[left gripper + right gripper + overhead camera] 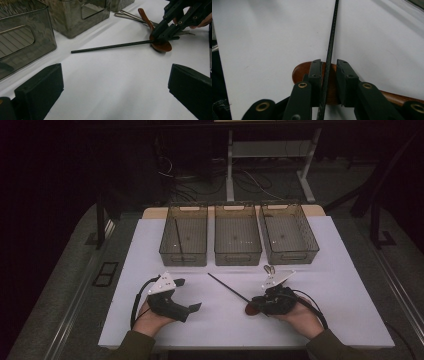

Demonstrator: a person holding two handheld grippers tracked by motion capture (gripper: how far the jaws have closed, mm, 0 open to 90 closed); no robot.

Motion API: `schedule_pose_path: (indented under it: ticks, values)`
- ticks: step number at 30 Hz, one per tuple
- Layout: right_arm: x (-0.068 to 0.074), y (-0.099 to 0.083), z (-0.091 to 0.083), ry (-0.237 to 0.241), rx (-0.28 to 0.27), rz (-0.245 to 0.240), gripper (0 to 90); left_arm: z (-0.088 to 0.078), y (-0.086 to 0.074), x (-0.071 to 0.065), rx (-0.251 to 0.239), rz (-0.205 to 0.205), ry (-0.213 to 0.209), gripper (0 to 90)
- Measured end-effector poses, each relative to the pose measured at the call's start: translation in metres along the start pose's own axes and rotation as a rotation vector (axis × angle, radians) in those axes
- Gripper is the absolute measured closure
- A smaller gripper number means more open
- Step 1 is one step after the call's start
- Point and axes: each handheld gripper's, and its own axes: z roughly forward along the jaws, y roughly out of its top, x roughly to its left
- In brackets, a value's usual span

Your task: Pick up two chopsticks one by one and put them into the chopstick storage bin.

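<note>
Both grippers sit near the table's [150, 245] front edge: left gripper [187, 295] jaws wide apart, right gripper [329, 75] jaws almost clamped around the black stick [332, 37] lying across a wooden spoon [299, 71]; three bins [238, 251] stand behind.

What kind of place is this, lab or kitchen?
Probably a lab or workshop bench set up for recording, not a kitchen: a white table on a dark floor, three see-through bins in a row, cables and a desk frame behind.
</note>
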Motion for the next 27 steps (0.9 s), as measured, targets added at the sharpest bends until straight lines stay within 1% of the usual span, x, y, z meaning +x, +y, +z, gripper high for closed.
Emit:
schedule_pose_path:
  ticks: [10,16,20,27]
  values:
    - [0.0005,-0.0009,0.0028,-0.023,0.015,-0.005,79.2,0.0005,0.0000,0.0007,0.003,0.003,-0.003,0.0]
    - [-0.0006,-0.0012,0.0017,-0.035,0.015,0.009,83.1,0.0005,0.0002,0.0008,0.003,0.003,-0.004,0.0]
    - [-0.0018,-0.0013,0.0002,-0.039,0.016,0.019,83.7,0.0007,0.0001,0.0010,0.004,0.003,-0.004,0.0]
    - [-0.0046,-0.0009,-0.0046,-0.032,-0.008,0.026,84.3,0.0012,0.0002,0.0011,0.005,0.006,-0.007,0.0]
